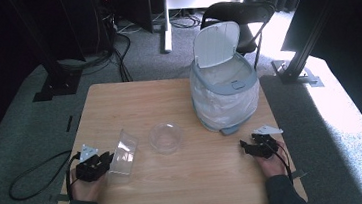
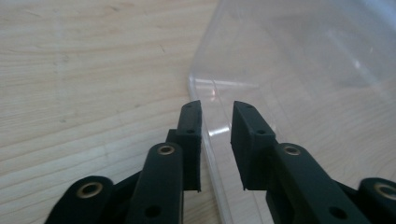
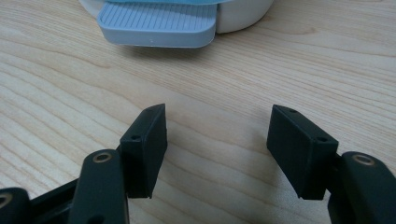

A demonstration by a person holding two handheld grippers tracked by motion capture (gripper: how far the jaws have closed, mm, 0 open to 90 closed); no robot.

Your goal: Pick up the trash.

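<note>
— Nearest the camera, what do you see?

— The person's two hands at the near edge of the bench (image 1: 168,98), each holding tongs. The left tongs (image 1: 105,159) sit at the near end of a clear plastic tray (image 1: 125,150); the right tongs (image 1: 246,147) rest on bare wood, well apart from the left.

— What stands around them?

— A clear round bowl (image 1: 166,137) just right of the tray, near the middle of the bench. Farther back on the right, a white pedal bin (image 1: 224,85) with its lid (image 1: 217,43) tipped up and a pale liner inside. Its grey-blue pedal (image 3: 156,23) lies just ahead of the right tongs (image 3: 217,140), with open wood between them. A black chair (image 1: 241,18) stands behind the bench.

— Anything in the containers?

— The bowl and tray look empty; I can't tell what the bin holds beyond the liner.

— And the tray against the left tongs?

— In the left gripper view the tray's (image 2: 299,79) near rim runs into the narrow gap of the left tongs (image 2: 216,142); the jaws are nearly closed around that edge, though whether they press it I cannot tell. The right jaws are spread wide, holding nothing.
</note>
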